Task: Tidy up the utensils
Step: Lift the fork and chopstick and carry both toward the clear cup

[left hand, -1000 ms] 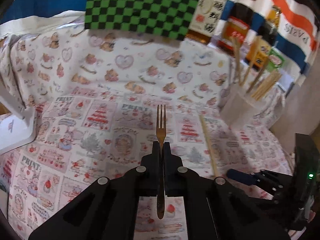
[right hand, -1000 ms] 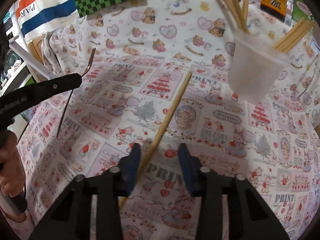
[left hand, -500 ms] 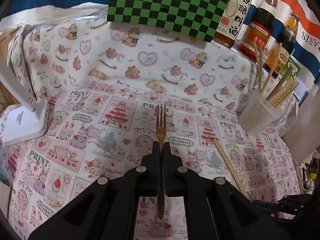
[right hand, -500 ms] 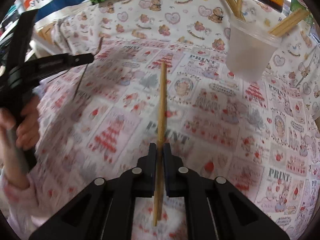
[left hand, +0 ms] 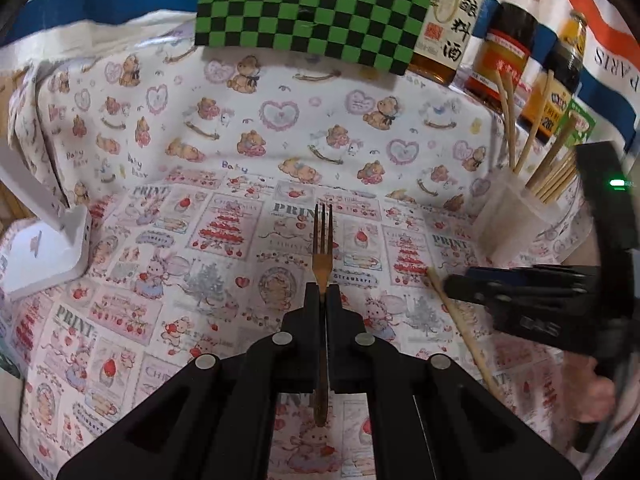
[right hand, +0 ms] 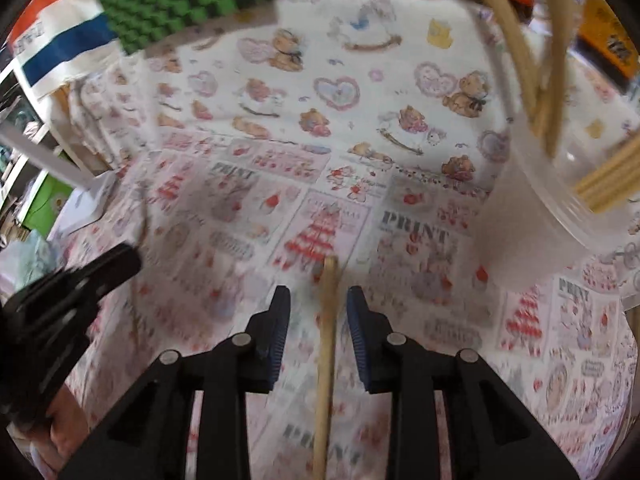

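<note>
Fork [left hand: 321,256] sits clenched between your left gripper's [left hand: 322,294] jaws, tines forward above the counter [left hand: 224,240]. Your right gripper's [right hand: 319,312] jaws stand released, well parted, straddling the chopstick [right hand: 326,344] without touching it, near the plastic cup [right hand: 532,224].

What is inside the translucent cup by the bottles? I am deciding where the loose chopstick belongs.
The translucent cup holds several wooden chopsticks standing tilted, their upper ends above the rim. Its cloudy wall hides their lower ends and anything else at the bottom.
</note>
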Demonstrator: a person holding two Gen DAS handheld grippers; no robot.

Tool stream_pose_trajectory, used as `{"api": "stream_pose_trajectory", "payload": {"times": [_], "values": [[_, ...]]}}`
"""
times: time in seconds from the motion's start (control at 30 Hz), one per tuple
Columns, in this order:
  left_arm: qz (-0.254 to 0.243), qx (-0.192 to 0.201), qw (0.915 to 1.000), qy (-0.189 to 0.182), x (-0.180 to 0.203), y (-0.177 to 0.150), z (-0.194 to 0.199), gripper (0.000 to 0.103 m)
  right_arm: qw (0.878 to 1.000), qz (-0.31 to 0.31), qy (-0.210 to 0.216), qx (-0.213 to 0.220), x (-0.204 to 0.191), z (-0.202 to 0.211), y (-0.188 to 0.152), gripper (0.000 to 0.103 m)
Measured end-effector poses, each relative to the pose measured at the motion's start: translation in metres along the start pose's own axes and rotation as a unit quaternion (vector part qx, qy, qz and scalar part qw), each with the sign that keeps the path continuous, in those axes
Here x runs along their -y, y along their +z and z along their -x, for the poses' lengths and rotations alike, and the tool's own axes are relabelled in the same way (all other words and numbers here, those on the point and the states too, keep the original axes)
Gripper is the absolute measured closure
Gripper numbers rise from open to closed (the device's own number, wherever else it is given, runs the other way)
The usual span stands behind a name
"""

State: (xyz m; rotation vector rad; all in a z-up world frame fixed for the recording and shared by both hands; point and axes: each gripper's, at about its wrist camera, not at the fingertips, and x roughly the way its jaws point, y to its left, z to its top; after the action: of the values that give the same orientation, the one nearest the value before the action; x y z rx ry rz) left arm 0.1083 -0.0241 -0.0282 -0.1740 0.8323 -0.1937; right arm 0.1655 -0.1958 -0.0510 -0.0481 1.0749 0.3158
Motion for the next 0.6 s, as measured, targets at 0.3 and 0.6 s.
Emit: {"api": "stream_pose_trajectory", "payload": {"times": [0.3,0.6], "values": [[-0.008,-0.009,0.9999,-0.009,0.005,-0.001,0.001,0.101,0.998,0.018,-0.053,-0.032,-0.009,-0.023,0.009,0.089],[0.02,0.087,0.9954,-0.035,-0.005,0.008,0.043,0.101,0.998,0.028,-0.047,-0.013,-0.007,-0.007,0.012,0.096]]}}
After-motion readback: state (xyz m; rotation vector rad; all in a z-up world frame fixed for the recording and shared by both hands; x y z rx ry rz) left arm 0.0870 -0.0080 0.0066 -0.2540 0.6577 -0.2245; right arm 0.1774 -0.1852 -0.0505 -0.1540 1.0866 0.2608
